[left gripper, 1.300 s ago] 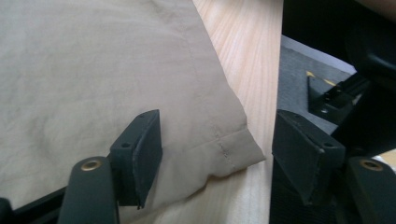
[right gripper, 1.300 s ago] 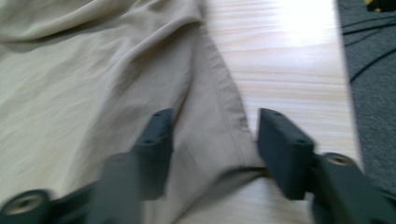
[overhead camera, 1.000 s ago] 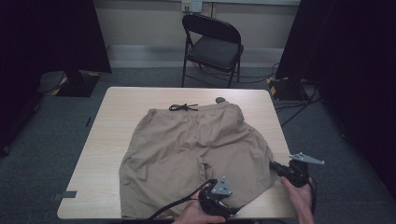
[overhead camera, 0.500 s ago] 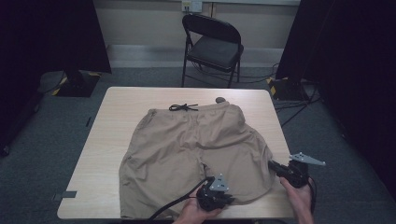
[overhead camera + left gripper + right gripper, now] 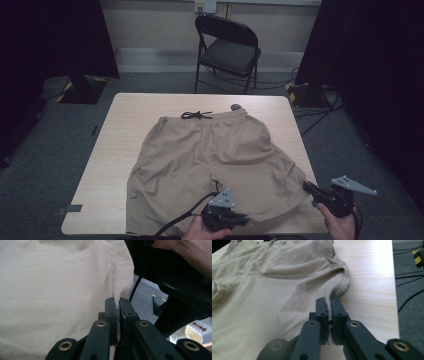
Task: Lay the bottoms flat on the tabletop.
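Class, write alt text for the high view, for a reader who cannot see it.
Tan shorts lie flat on a wooden table, and a person's left tool and right tool each pinch the hem of the same leg at the near edge. A black folding chair stands beyond.

The shorts (image 5: 210, 155) are matt tan woven cloth, softly creased, with a stitched hem. The bench (image 5: 125, 130) has a pale, smooth wood-grain top with a slight sheen. Each claw, left (image 5: 117, 301) and right (image 5: 328, 301), looks like matt black plastic with brassy metal rivets.
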Action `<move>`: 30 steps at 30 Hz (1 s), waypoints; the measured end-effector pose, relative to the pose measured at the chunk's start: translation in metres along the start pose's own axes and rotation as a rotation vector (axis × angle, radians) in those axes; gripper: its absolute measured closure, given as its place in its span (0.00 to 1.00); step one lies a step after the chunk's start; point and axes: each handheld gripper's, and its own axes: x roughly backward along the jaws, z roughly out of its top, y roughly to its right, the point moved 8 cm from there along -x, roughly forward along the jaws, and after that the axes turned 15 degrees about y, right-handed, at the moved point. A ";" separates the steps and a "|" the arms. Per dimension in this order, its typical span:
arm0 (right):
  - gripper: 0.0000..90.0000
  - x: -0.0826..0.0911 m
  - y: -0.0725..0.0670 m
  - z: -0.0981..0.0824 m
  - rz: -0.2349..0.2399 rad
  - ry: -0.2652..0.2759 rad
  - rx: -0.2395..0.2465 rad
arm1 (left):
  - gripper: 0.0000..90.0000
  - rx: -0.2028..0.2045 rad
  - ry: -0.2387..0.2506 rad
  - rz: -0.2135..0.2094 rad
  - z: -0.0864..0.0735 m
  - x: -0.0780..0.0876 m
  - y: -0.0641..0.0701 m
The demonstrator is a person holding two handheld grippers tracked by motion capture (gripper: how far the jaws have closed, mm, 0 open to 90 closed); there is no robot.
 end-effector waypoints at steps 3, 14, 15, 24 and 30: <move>0.96 0.009 -0.002 0.001 -0.007 0.006 0.010 | 0.96 0.003 0.004 -0.018 0.001 0.001 0.006; 0.95 0.056 -0.012 -0.028 -0.027 -0.026 0.025 | 0.94 -0.002 -0.045 -0.082 -0.017 0.003 0.020; 0.93 0.060 -0.012 -0.032 -0.025 -0.038 0.020 | 0.93 0.013 -0.065 -0.091 -0.022 0.003 0.022; 0.71 0.054 -0.010 -0.029 -0.041 -0.029 0.019 | 0.71 0.052 -0.037 -0.093 -0.003 0.041 0.026; 0.67 0.027 -0.020 -0.010 0.003 -0.002 0.040 | 0.65 0.057 0.023 0.004 0.027 0.089 -0.005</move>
